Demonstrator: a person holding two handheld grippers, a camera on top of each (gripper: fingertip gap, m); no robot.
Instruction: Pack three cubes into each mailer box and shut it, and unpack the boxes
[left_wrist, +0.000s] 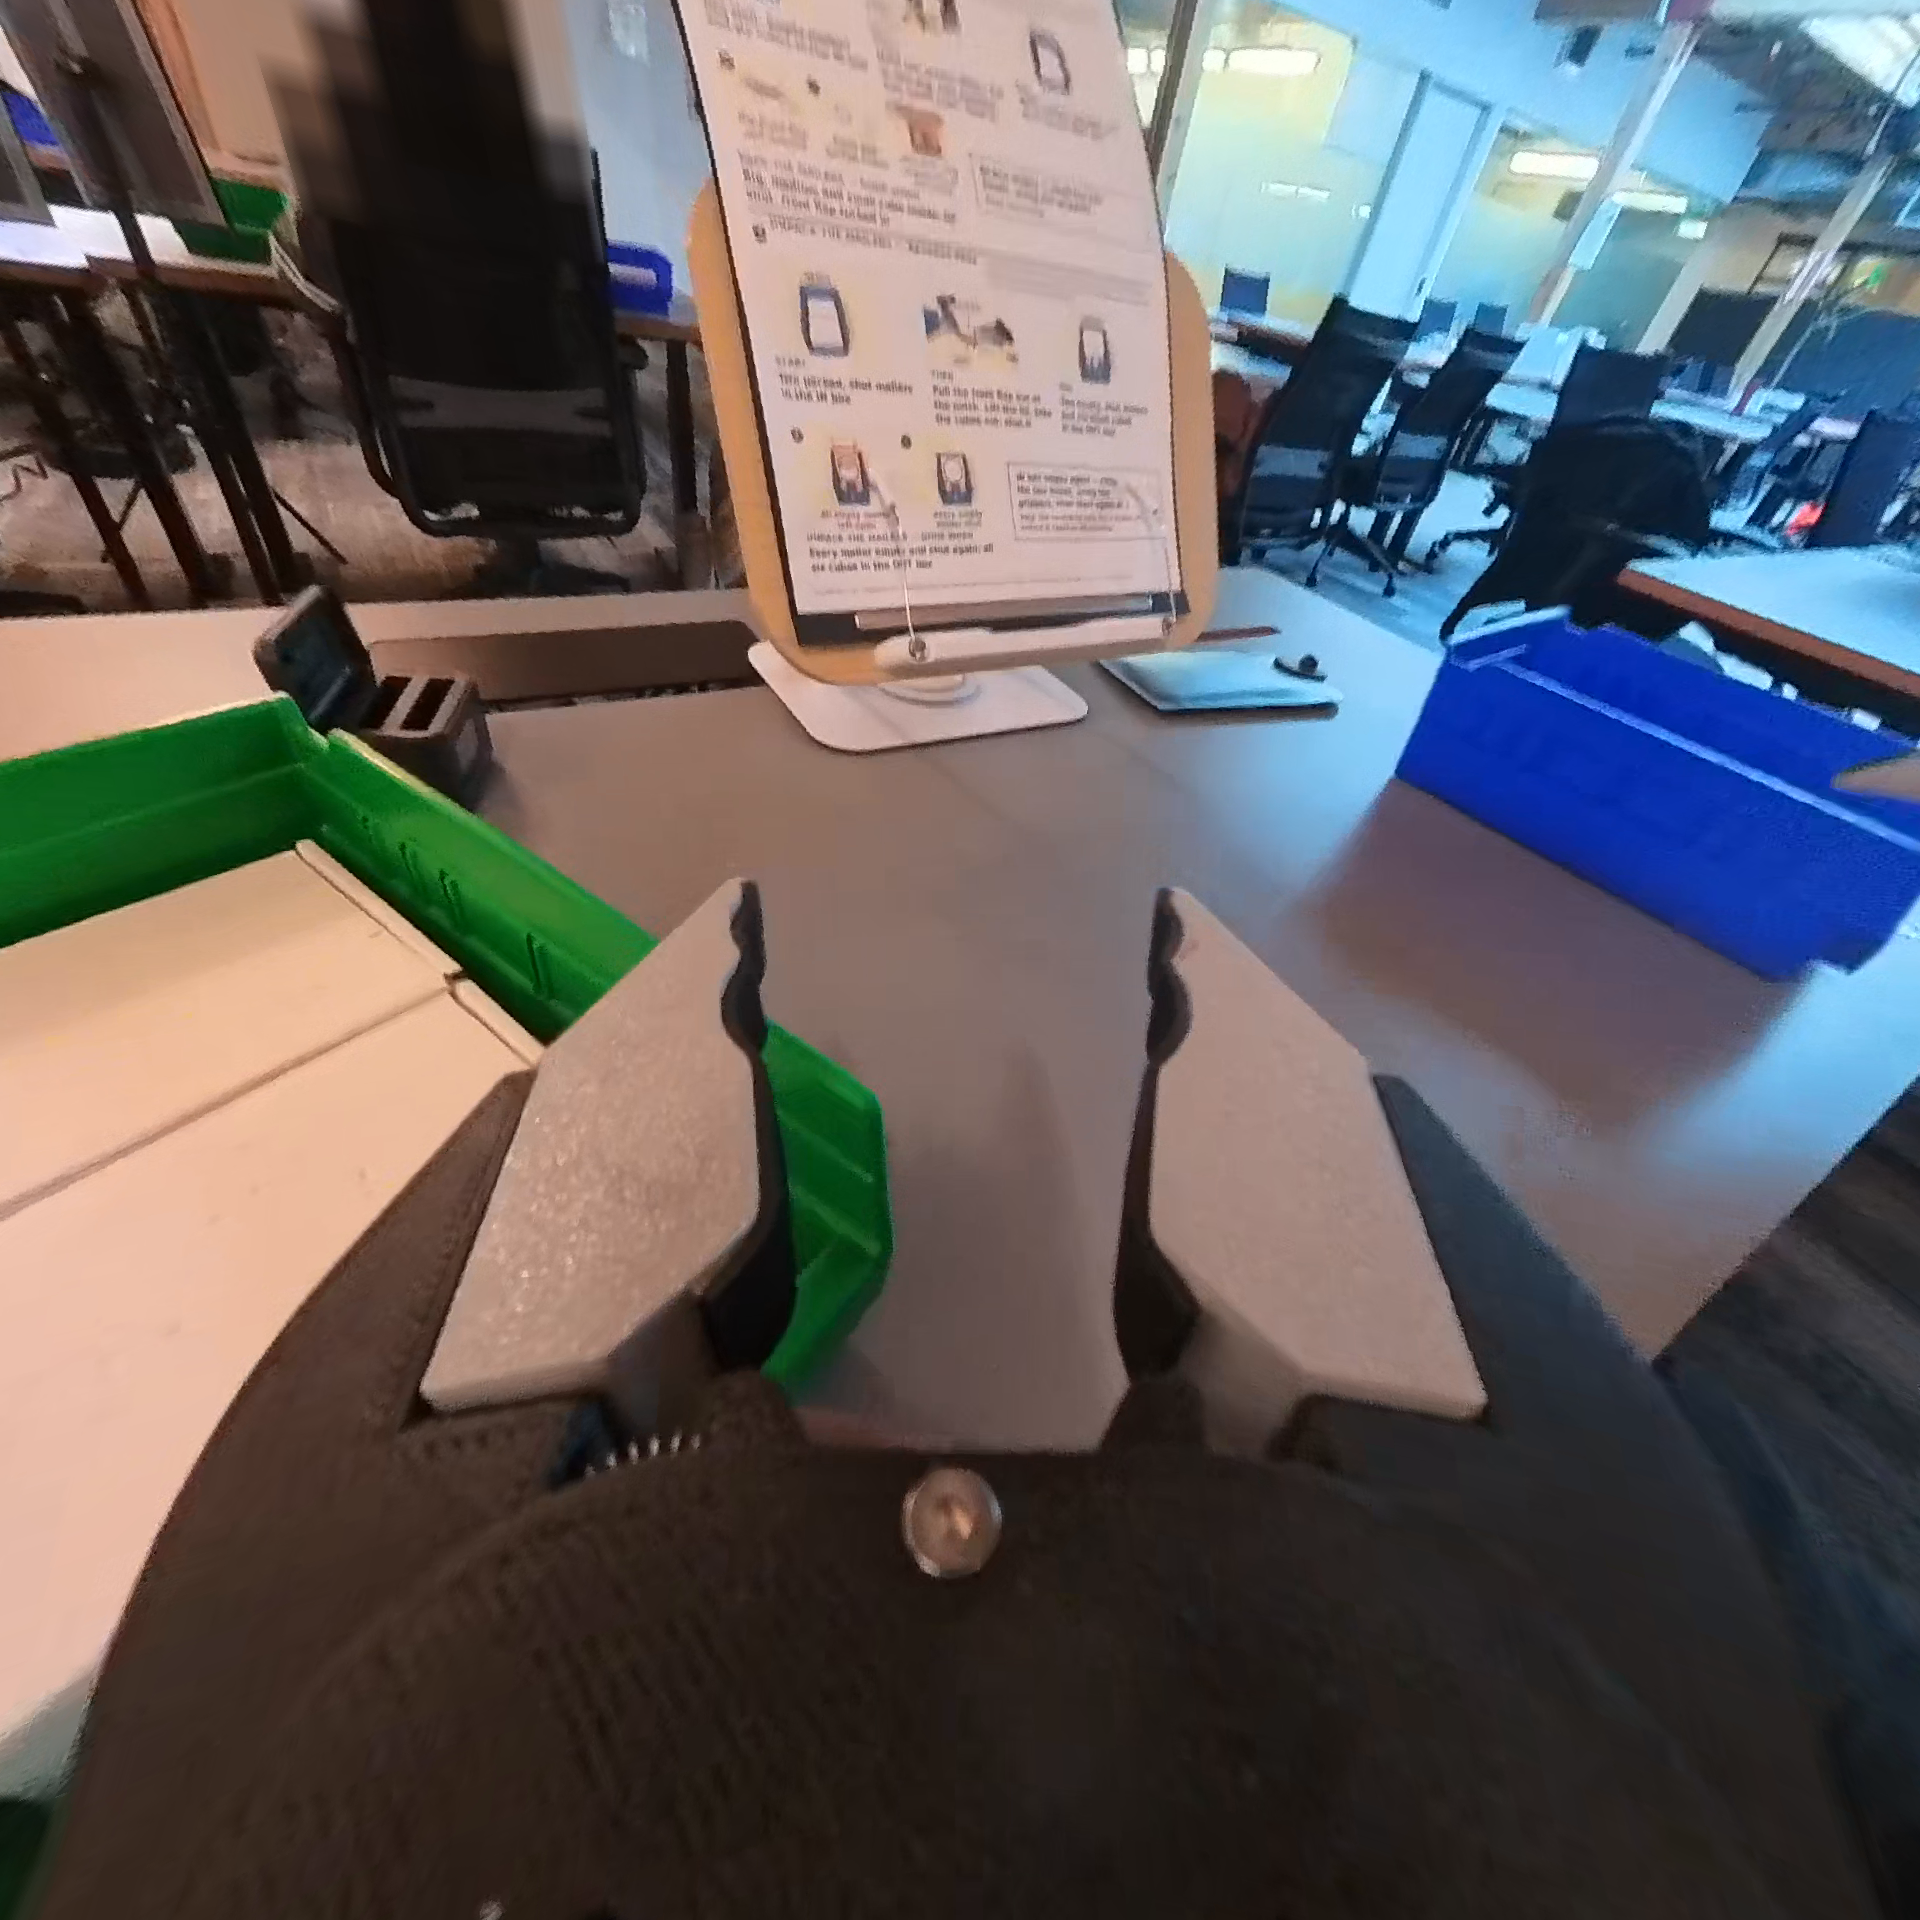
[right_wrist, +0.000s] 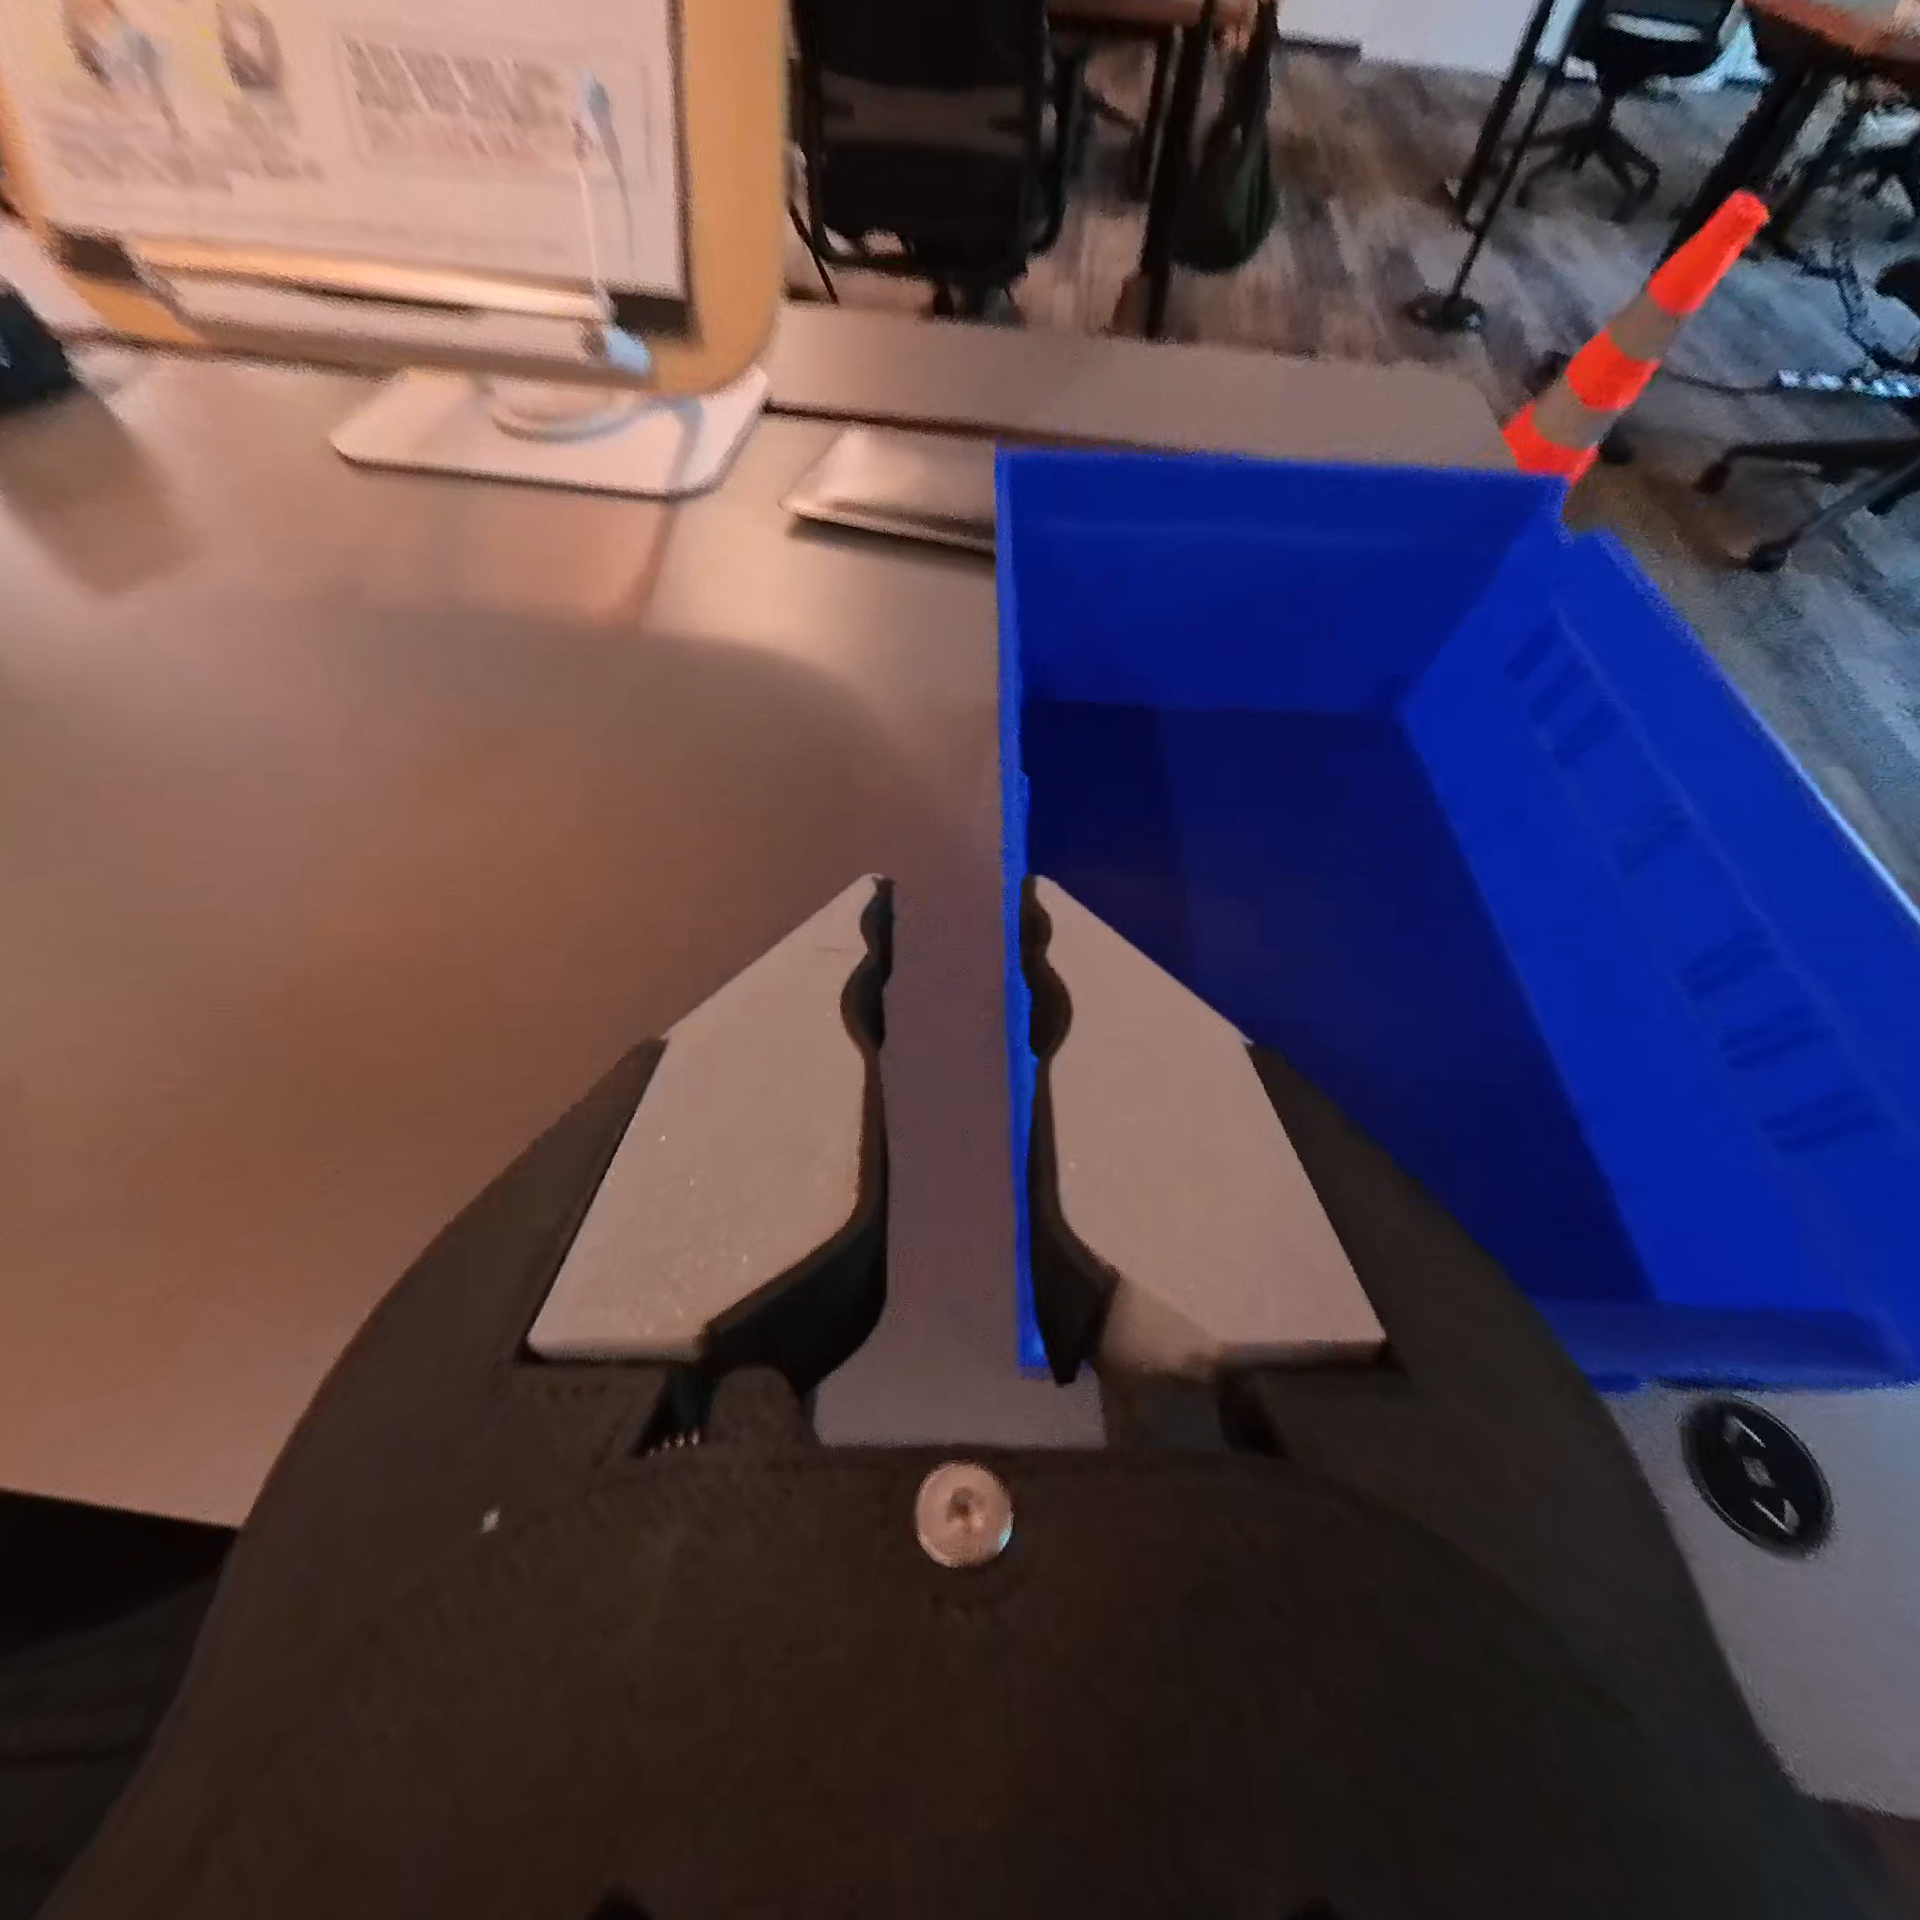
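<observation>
White shut mailer boxes (left_wrist: 208, 1039) lie in a green bin (left_wrist: 436, 831) at the left in the left wrist view. My left gripper (left_wrist: 956, 914) is open and empty, held above the grey table just right of the green bin's front corner. A blue bin (right_wrist: 1558, 727) stands at the right in the right wrist view; the part of its floor that shows is bare. It also shows in the left wrist view (left_wrist: 1662, 810). My right gripper (right_wrist: 956, 904) is open a little and empty, over the blue bin's left wall. No cubes show.
An instruction sheet on a tan stand (left_wrist: 966, 343) with a white base stands at the table's back middle. A flat grey pad (left_wrist: 1216, 681) lies right of it. A black charger case (left_wrist: 416, 707) sits behind the green bin. An orange cone (right_wrist: 1631, 343) stands on the floor beyond. The grippers' ends are close to 55 cm from one another. It is some 35 cm from my left tips to the black charger case (left_wrist: 416, 707).
</observation>
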